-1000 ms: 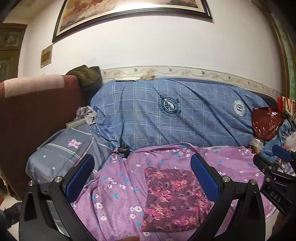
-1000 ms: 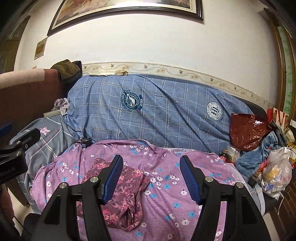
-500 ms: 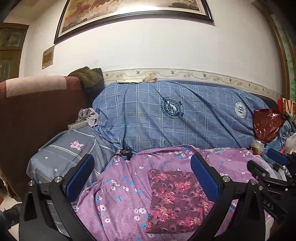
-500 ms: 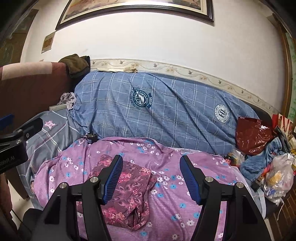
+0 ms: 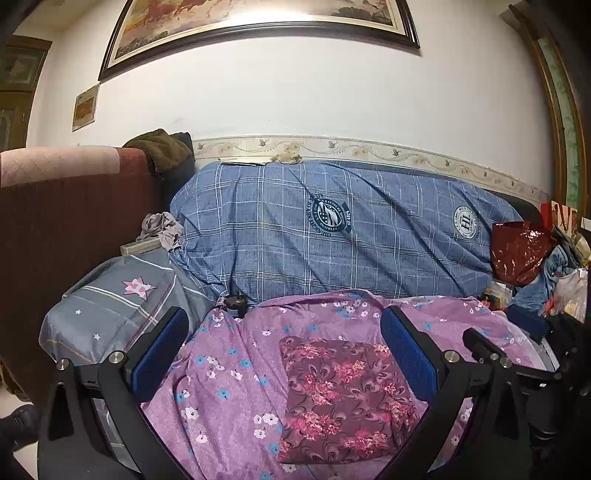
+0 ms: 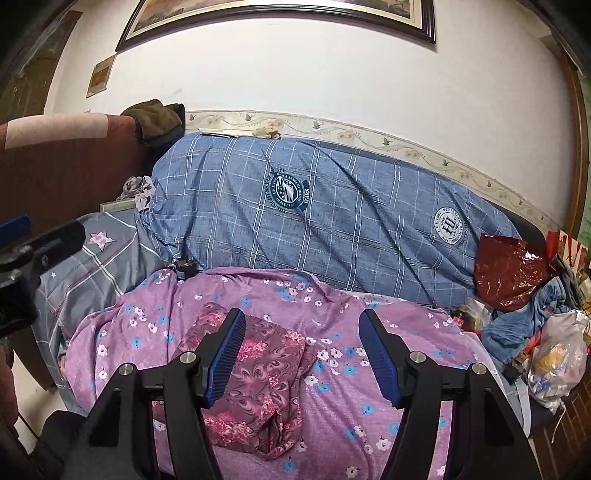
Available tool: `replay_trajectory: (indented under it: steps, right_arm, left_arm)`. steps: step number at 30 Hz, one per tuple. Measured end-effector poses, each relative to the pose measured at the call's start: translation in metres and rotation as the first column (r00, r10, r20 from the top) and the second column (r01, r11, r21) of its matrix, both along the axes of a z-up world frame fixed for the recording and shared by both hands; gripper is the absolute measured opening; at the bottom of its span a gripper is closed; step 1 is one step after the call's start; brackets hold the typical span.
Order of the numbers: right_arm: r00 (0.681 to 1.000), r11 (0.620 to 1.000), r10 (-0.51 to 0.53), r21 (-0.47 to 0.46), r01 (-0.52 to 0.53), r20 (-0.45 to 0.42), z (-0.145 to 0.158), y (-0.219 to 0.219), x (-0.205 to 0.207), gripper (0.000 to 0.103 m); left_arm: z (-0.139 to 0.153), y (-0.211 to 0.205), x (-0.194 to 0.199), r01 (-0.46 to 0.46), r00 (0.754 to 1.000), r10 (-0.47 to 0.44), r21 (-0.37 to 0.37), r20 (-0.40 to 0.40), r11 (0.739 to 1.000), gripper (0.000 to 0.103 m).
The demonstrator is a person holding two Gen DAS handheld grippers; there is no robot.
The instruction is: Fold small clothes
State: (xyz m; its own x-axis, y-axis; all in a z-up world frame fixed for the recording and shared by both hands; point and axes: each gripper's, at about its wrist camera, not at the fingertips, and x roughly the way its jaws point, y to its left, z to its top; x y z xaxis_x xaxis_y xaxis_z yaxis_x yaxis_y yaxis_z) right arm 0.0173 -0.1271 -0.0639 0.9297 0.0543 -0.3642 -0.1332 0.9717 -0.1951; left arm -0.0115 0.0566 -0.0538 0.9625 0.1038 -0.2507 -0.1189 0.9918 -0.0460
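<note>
Both tongs gape wide, gripping nothing: the left gripper (image 5: pixel 284 354) frames the folded maroon floral garment (image 5: pixel 347 398) (flat on the purple floral sheet (image 5: pixel 229 387)), which lies left of the right gripper (image 6: pixel 301 354).

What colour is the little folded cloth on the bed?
Dark maroon with pink flowers; clearest in the left wrist view.

The painting (image 5: pixel 258 22) is cut off at the top edge; the right gripper's finger (image 6: pixel 225 354) hides part of the folded floral garment (image 6: pixel 255 384)
</note>
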Motion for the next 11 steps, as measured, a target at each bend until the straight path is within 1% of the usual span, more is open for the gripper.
replay_trajectory:
  steps: [6, 9, 11]
  right_arm:
    - [1.000, 1.000, 0.009, -0.009, -0.009, -0.020, -0.007, 0.007, 0.010, 0.066]
    - [0.999, 1.000, 0.011, -0.014, -0.011, -0.033, -0.012, 0.011, 0.017, 0.066]
    - [0.999, 1.000, 0.011, -0.013, -0.012, -0.042, -0.016, 0.011, 0.022, 0.066]
  left_arm:
    - [-0.001, 0.003, 0.005, 0.001, 1.000, -0.001, -0.012, 0.000, 1.000, 0.103]
    - [-0.004, 0.005, 0.009, 0.025, 1.000, -0.025, -0.026, 0.009, 0.999, 0.103]
    - [-0.008, 0.005, 0.016, 0.016, 1.000, -0.016, -0.024, 0.012, 1.000, 0.103]
